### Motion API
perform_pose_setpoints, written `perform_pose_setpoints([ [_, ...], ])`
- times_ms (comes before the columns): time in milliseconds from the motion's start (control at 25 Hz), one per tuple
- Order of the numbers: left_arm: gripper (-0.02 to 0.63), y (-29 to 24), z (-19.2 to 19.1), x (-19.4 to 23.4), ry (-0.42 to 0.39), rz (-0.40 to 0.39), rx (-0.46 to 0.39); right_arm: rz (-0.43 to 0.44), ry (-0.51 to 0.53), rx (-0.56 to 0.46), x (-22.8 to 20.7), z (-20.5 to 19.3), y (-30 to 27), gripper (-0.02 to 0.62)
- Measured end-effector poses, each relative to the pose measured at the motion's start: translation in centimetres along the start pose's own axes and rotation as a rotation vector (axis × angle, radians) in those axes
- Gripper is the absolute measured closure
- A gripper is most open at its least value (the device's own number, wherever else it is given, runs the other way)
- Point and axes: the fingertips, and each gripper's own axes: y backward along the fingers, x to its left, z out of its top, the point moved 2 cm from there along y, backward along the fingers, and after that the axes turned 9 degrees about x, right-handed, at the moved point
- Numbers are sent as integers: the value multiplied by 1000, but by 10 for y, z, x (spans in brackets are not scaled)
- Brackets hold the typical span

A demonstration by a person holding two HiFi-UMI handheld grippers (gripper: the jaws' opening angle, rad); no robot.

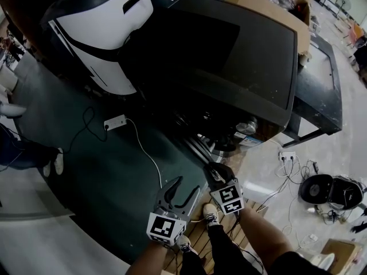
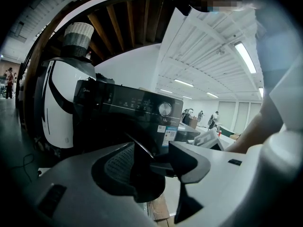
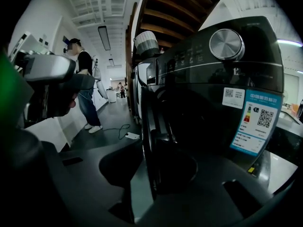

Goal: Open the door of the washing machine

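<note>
The black front-loading washing machine (image 1: 241, 56) stands ahead of me, and its knob (image 3: 226, 44) and blue label (image 3: 255, 122) show in the right gripper view. My right gripper (image 1: 213, 169) is down at the machine's front. In its own view the right gripper (image 3: 149, 174) has the round door's rim (image 3: 150, 136) running up between the jaws, with a light strip showing beside the rim on the left. My left gripper (image 1: 186, 187) hangs open just left of it, away from the machine. Nothing lies between the jaws of the left gripper (image 2: 163, 169), which faces the machine's front (image 2: 128, 108).
A white and black robot body (image 1: 109, 33) stands left of the machine. A power strip with cable (image 1: 114, 122) lies on the dark floor mat. A person (image 3: 85, 89) stands at the left. My feet are on a wooden pallet (image 1: 200, 234). Cables and bags (image 1: 330, 191) lie right, past a black table (image 1: 321, 90).
</note>
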Motion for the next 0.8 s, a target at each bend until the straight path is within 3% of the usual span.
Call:
perform_pose_setpoints([
  [800,374,2,-42,15,43,-7,67,116,148,-2,74,-15,6,485],
])
